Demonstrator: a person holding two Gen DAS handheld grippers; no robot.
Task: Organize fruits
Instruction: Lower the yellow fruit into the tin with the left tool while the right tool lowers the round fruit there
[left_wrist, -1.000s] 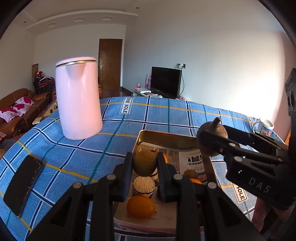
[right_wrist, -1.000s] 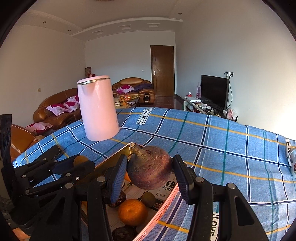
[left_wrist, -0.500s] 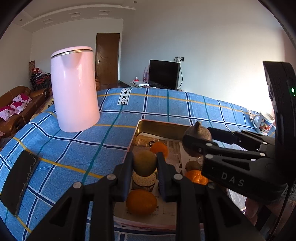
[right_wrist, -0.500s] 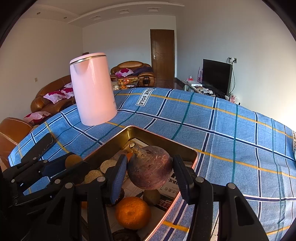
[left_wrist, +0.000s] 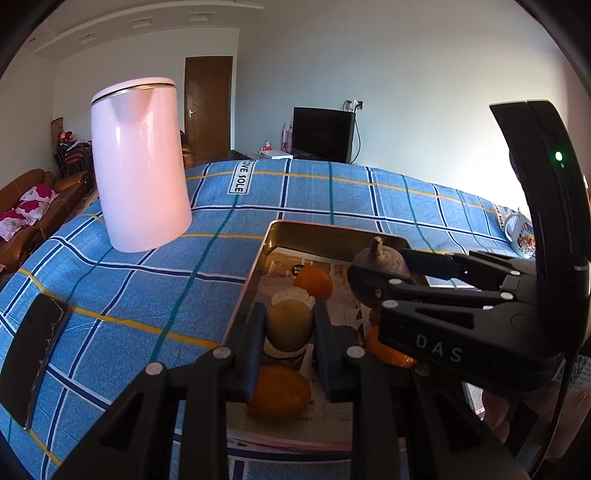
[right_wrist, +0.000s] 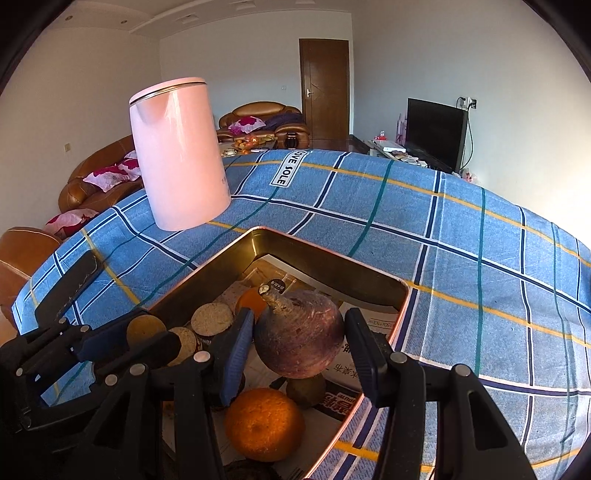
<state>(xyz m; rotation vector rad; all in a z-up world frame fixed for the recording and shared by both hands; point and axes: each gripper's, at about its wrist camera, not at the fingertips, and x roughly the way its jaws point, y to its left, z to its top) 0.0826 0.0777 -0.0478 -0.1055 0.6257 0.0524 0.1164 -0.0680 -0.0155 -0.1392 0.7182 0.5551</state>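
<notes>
A gold metal tray (left_wrist: 295, 230) (right_wrist: 325, 258) lined with newspaper sits on the blue plaid table. It holds oranges (left_wrist: 279, 393) (right_wrist: 264, 424), round brown cakes (right_wrist: 212, 318) and a small green-brown fruit (right_wrist: 306, 391). My left gripper (left_wrist: 290, 328) is shut on a green-brown kiwi-like fruit (left_wrist: 290, 325) above the tray's near left part. My right gripper (right_wrist: 299, 341) is shut on a dark purple stemmed fruit (right_wrist: 299, 339), low over the tray's right side; it also shows in the left wrist view (left_wrist: 380, 258).
A tall pink kettle (left_wrist: 142, 162) (right_wrist: 181, 151) stands on the table behind and left of the tray. A black phone (left_wrist: 31, 358) (right_wrist: 68, 286) lies at the left edge. A mug (left_wrist: 522, 234) stands far right. Sofas, door and TV lie beyond.
Both grippers have moved down and forward over the tray, each still holding its fruit. The purple fruit now hangs lower, inside the tray's outline.
</notes>
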